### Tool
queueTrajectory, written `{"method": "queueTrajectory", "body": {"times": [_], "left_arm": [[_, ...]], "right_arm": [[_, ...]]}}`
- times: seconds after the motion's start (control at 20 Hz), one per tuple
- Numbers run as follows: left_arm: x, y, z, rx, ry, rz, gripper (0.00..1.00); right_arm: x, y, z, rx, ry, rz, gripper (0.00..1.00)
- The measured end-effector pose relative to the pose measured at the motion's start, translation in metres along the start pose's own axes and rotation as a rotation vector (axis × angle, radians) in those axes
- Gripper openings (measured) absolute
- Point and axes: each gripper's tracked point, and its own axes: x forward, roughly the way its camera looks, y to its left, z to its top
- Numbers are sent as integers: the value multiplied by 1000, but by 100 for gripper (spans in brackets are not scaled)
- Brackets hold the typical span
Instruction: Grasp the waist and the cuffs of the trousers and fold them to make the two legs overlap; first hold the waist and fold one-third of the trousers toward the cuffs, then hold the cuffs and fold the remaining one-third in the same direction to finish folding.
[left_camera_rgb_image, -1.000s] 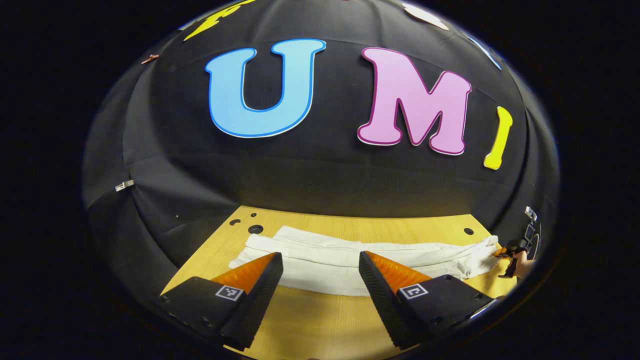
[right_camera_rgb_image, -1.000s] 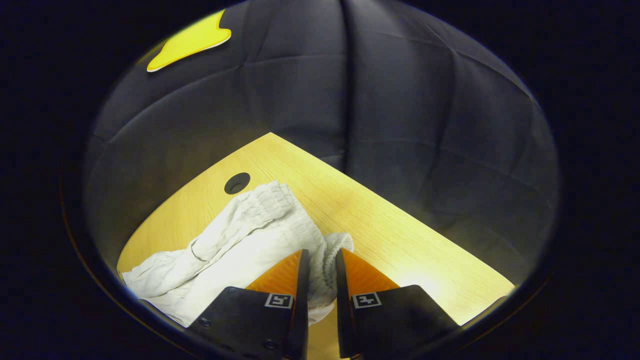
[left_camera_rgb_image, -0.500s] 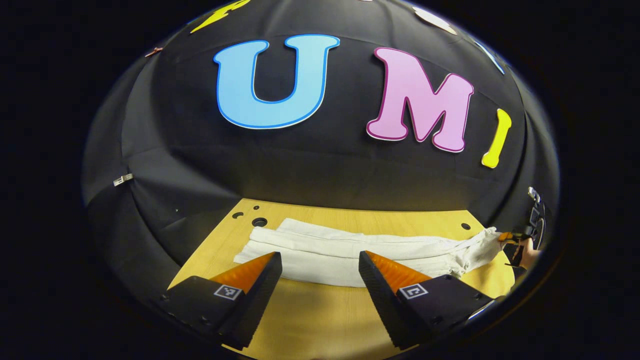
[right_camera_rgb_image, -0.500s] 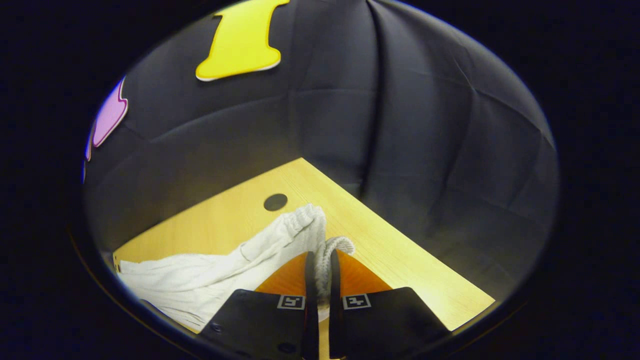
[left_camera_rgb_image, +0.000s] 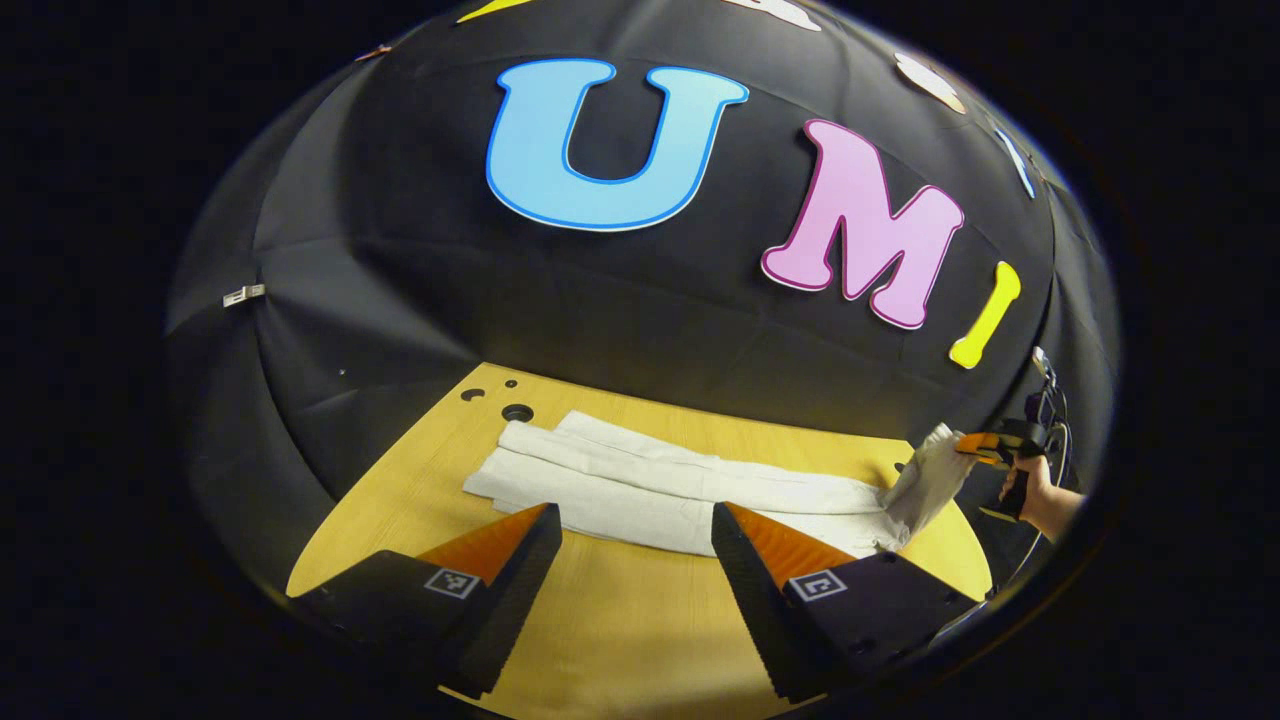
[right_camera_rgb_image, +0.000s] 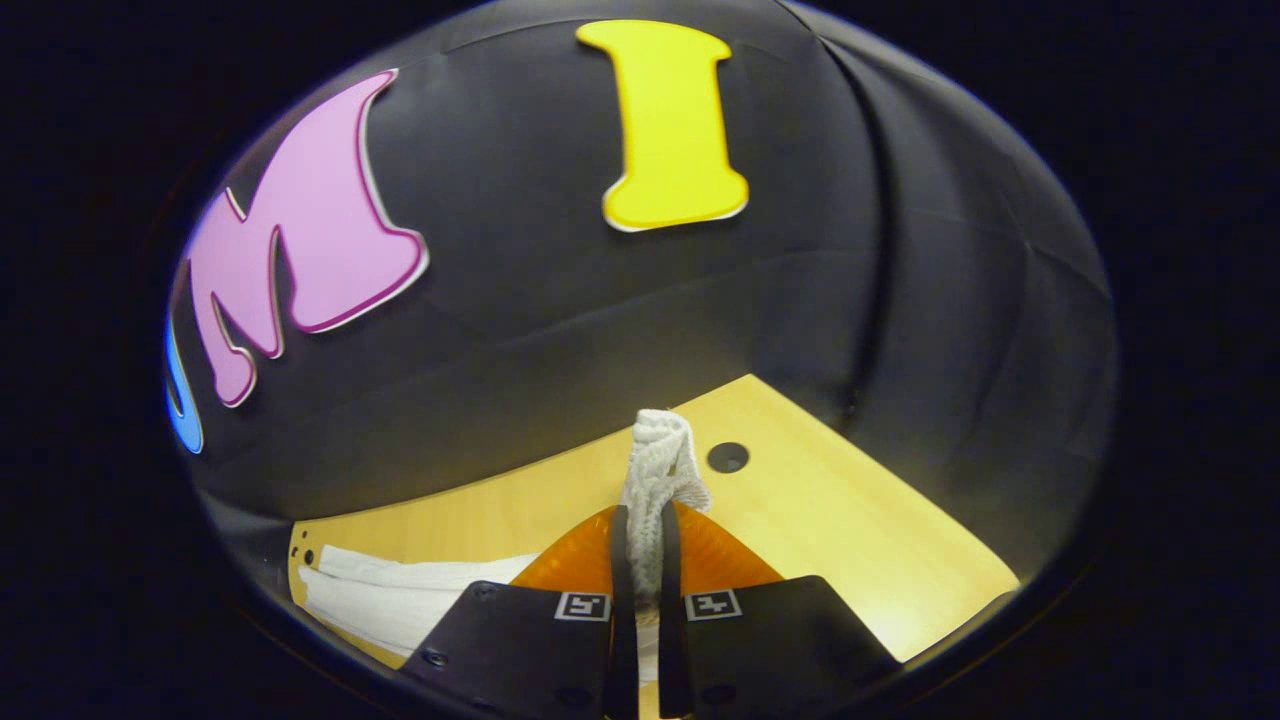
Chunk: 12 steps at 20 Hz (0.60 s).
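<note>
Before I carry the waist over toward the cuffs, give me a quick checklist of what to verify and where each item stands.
1. Right gripper clamped on the waist: ok, jaws shut on the elastic band.
2. Waist lifted off the table: ok, raised in the left gripper view.
3. Legs of the trousers overlapped and flat: ok, one lies along the other.
4. Cuffs resting at the far end: ok.
5. Left gripper holding anything: not ok, jaws open over bare table.
6. Both waist layers caught: cannot tell.
</note>
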Motion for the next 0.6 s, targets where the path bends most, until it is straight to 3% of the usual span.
{"method": "queueTrajectory", "body": {"times": [0.05, 0.3, 0.6], "left_arm": [[-5, 11, -5, -4, 2, 15, 96], [-20, 54, -32, -66, 34, 75, 96], [-19, 102, -53, -105, 43, 121, 96]], "right_arm": [[-1, 18, -6, 8, 10, 30, 12], [-14, 101, -43, 34, 37, 204, 12], [-18, 157, -116, 27, 115, 248, 12]]}}
